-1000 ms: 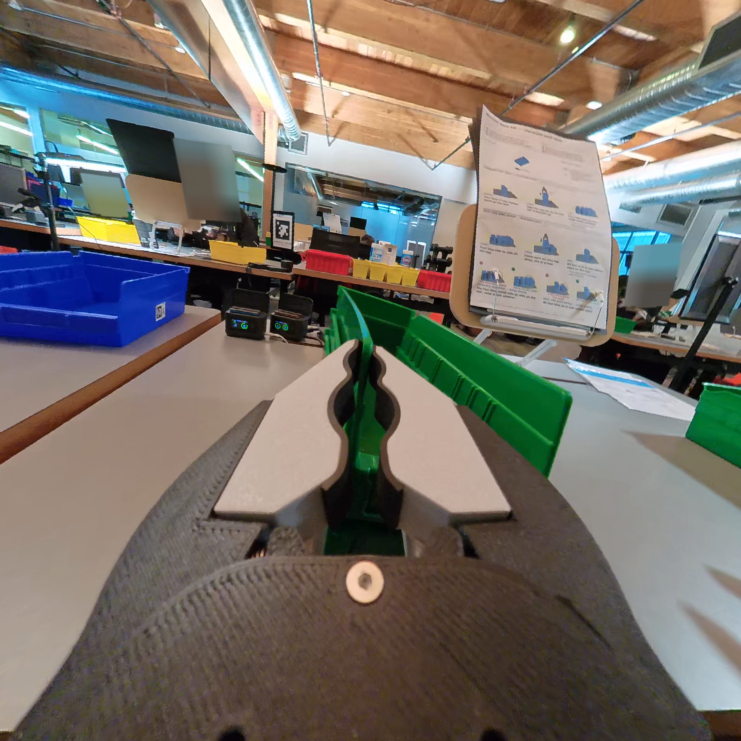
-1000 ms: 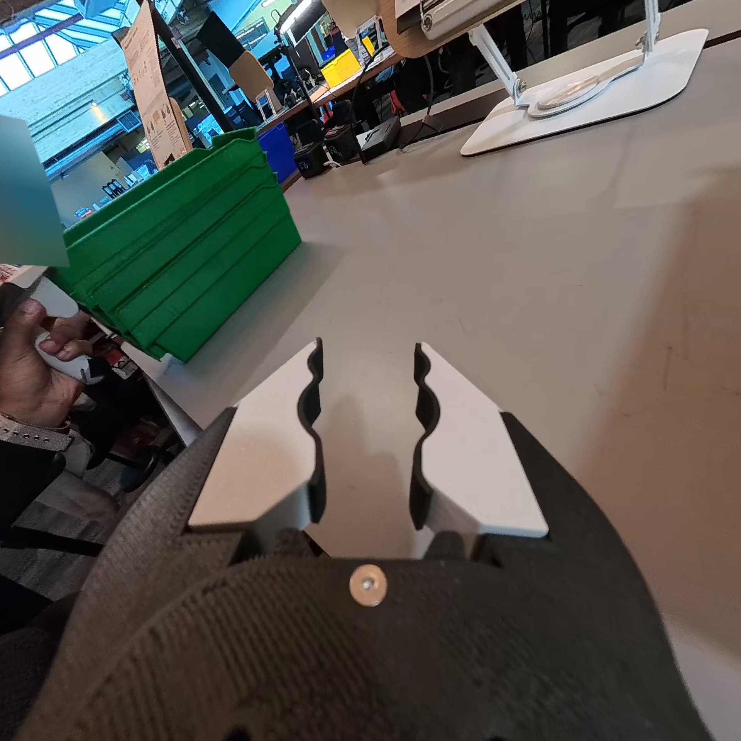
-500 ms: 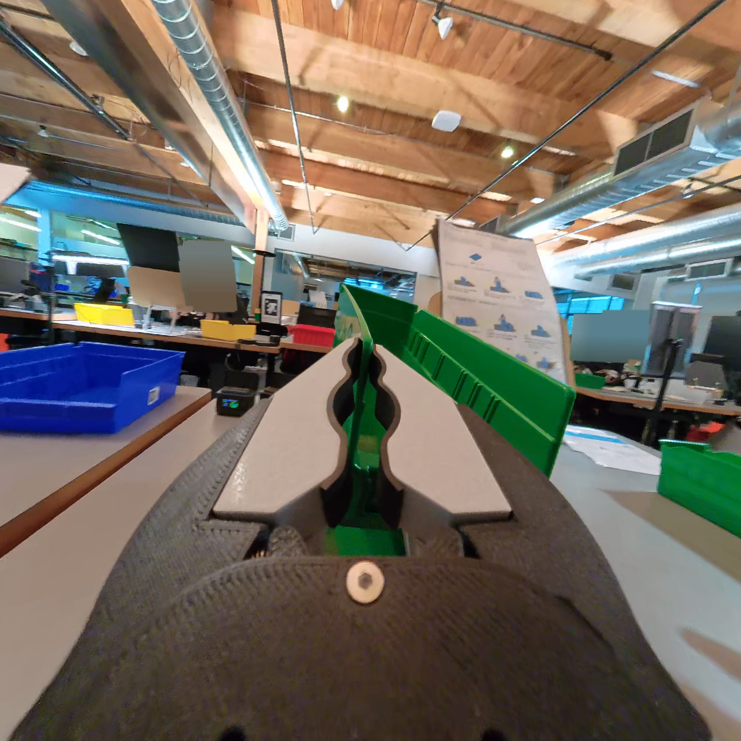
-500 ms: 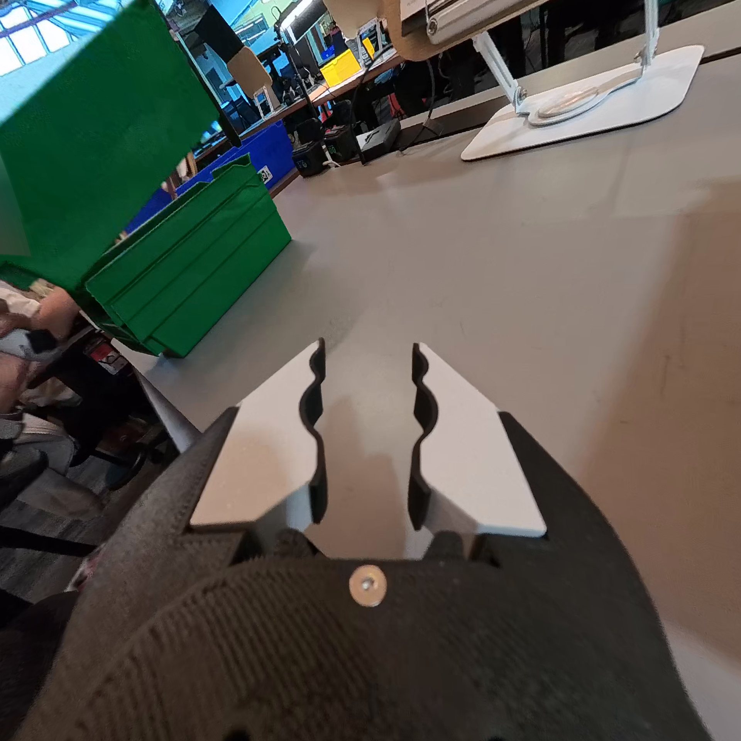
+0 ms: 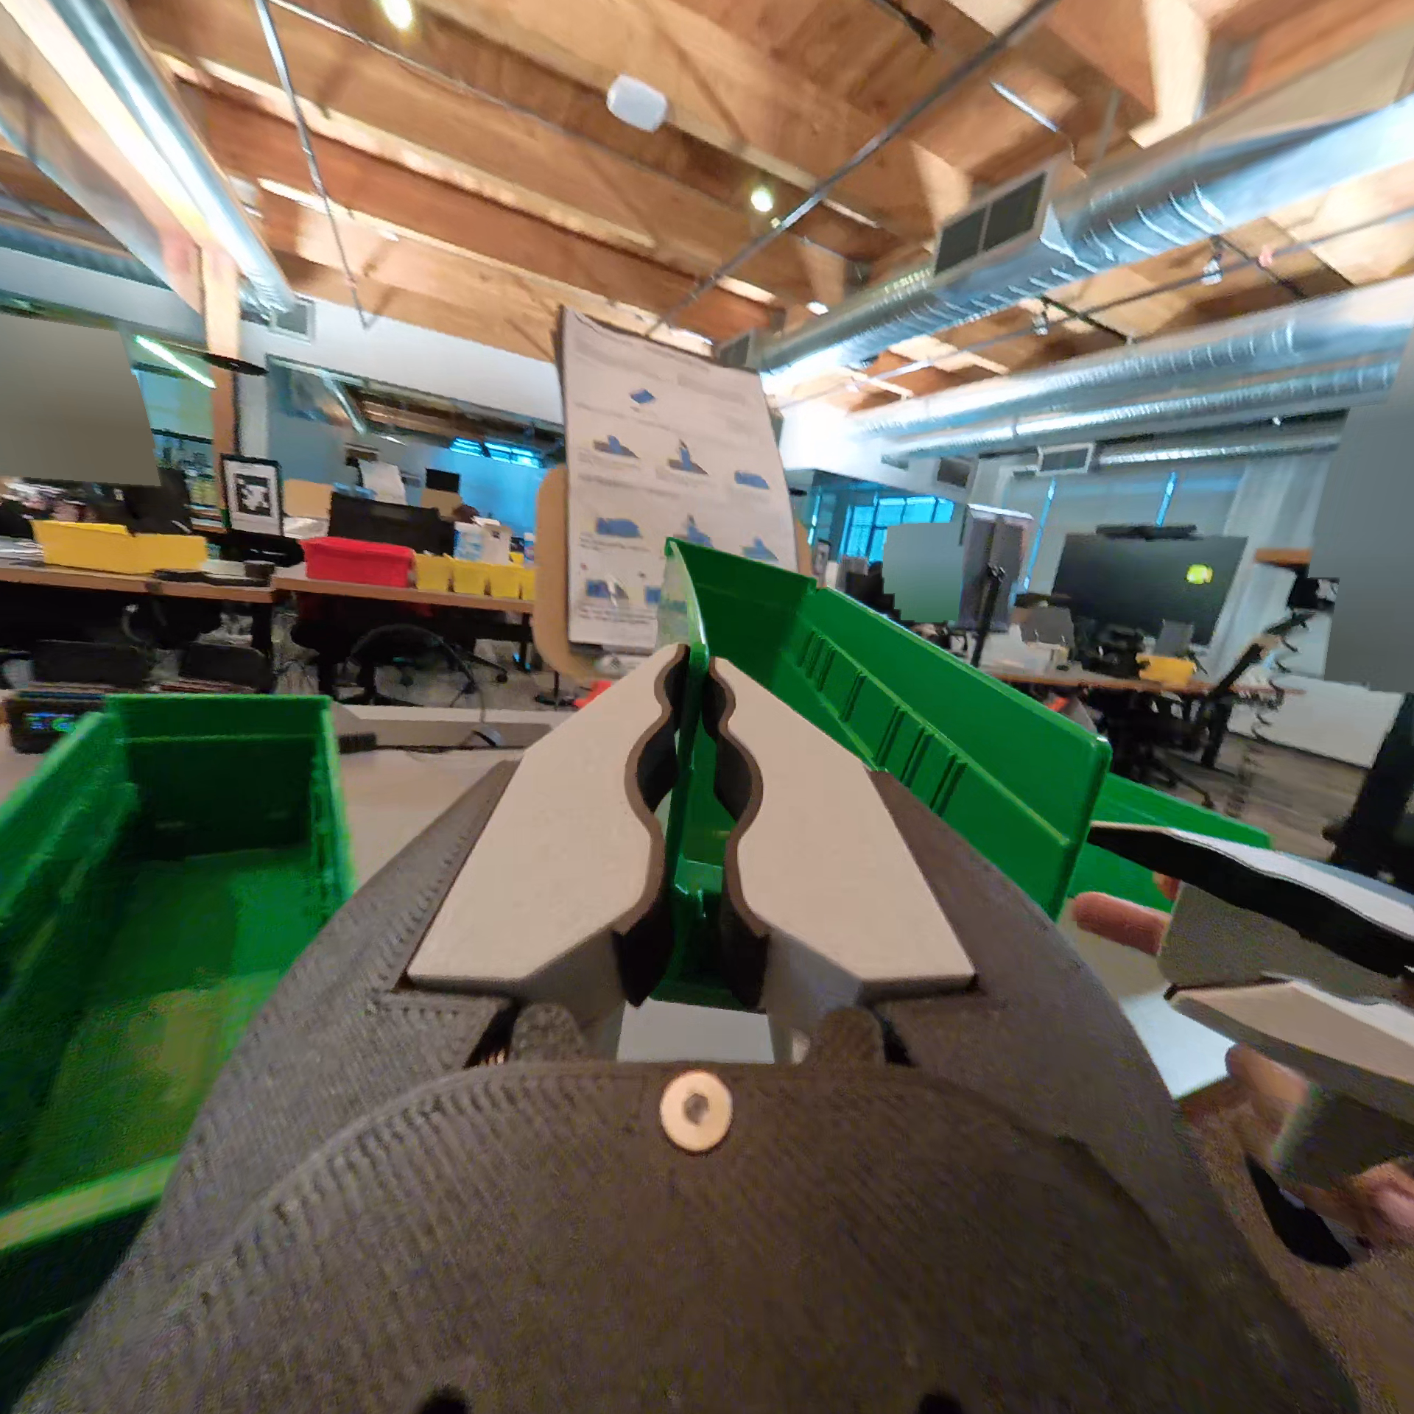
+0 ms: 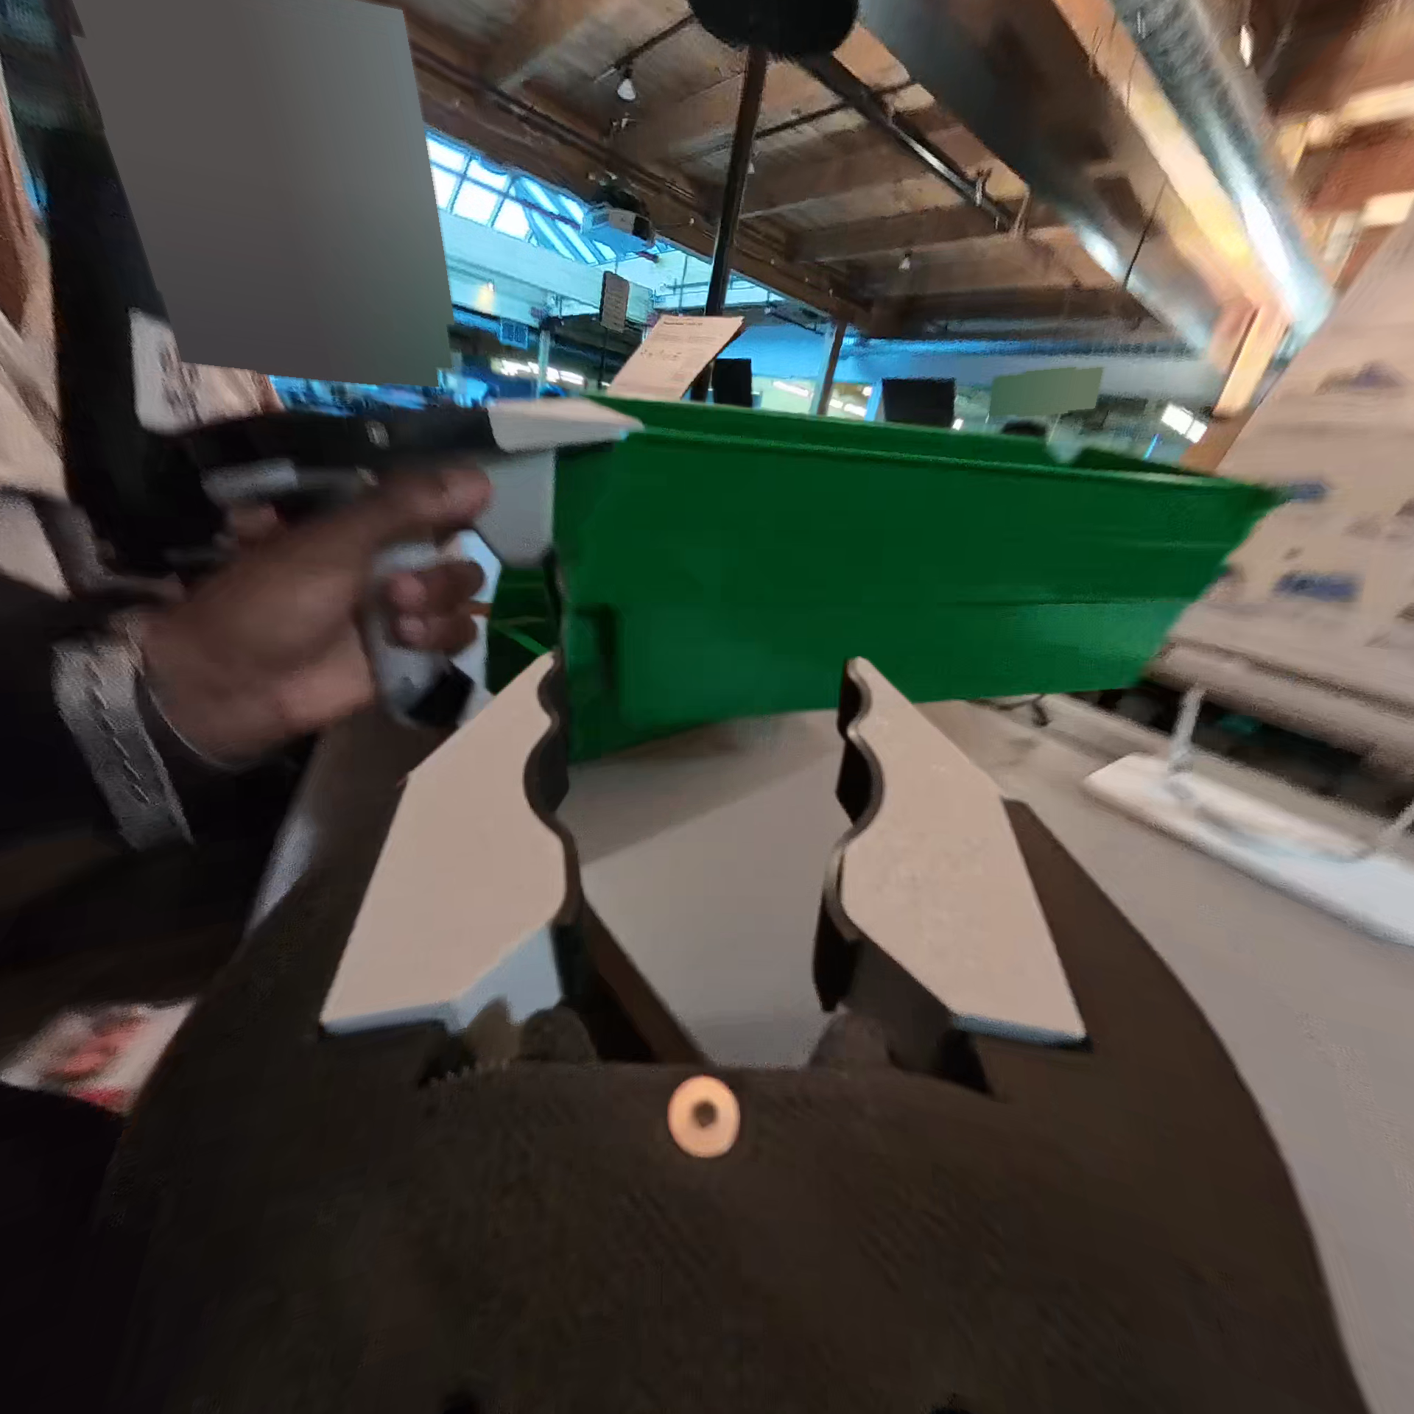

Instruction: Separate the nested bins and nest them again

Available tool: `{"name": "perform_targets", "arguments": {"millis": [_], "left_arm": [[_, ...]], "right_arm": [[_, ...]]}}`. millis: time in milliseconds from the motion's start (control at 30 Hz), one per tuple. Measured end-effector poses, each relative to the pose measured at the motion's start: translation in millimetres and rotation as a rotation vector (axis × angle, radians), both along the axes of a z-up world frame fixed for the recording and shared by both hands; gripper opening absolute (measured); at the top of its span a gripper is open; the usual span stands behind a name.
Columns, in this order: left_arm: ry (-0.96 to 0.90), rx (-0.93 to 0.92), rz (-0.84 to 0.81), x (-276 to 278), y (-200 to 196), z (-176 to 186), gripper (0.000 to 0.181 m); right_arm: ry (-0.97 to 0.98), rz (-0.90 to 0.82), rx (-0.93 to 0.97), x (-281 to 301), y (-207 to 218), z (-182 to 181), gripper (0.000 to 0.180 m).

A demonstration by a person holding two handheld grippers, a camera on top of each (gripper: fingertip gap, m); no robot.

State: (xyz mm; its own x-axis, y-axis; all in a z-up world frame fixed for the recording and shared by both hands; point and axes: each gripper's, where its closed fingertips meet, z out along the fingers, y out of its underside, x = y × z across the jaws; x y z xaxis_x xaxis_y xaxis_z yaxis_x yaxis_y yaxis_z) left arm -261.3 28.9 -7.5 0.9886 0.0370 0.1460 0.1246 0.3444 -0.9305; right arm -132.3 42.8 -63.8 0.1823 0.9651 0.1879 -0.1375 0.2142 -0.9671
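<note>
1. Left wrist view: the left gripper (image 5: 692, 673) has its jaws pinched onto the thin end wall of a green bin (image 5: 903, 704), which it holds up off the grey table (image 5: 398, 796).
2. The held bin's long side wall runs away to the right, its ribbed inner face in sight.
3. To the left, a stack of green bins (image 5: 153, 865) sits on the table, its open top facing up; how many are nested there I cannot tell.
4. At the right edge, the right gripper (image 5: 1255, 926) shows sideways, just beside the held bin, with fingers of the person's hand (image 5: 1117, 910) next to it.
5. Behind the bin stands a printed instruction sheet (image 5: 673, 490) on a stand.
6. Right wrist view: blurred; the right gripper's jaws are spread wide and empty above the table, pointing at the green bin's outer side.
7. The bin hangs in the air, clear of the table, its left end clamped by the left gripper, which a hand (image 6: 298, 620) grips.
8. A white stand base (image 6: 1255, 834) rests on the table at the right.
</note>
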Motion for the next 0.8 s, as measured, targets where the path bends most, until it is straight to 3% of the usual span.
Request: {"name": "perform_targets", "arguments": {"millis": [133, 300, 467, 533, 800], "left_arm": [[0.012, -0.057, -0.062, 30.1, 14.8, -20.8, 0.000], [0.111, -0.109, -0.066, 62.7, 32.6, -52.0, 0.000], [0.040, -0.165, -0.118, 69.6, 44.1, -78.7, 0.001], [0.006, -0.186, -0.123, 69.3, 45.1, -85.7, 0.002], [-0.051, -0.307, -0.292, 94.7, 54.3, -106.1, 0.018]], "right_arm": [[-0.050, -0.056, -0.294, -8.4, 5.7, -23.8, 0.078], [-0.110, -0.084, -0.403, -7.2, 15.7, -42.2, 0.084], [-0.185, -0.148, -0.560, -0.3, 43.0, -69.4, 0.055], [-0.193, -0.139, -0.593, 0.6, 46.8, -72.0, 0.054], [-0.244, -0.370, -0.318, 23.1, 94.1, -65.1, 0.011]]}}
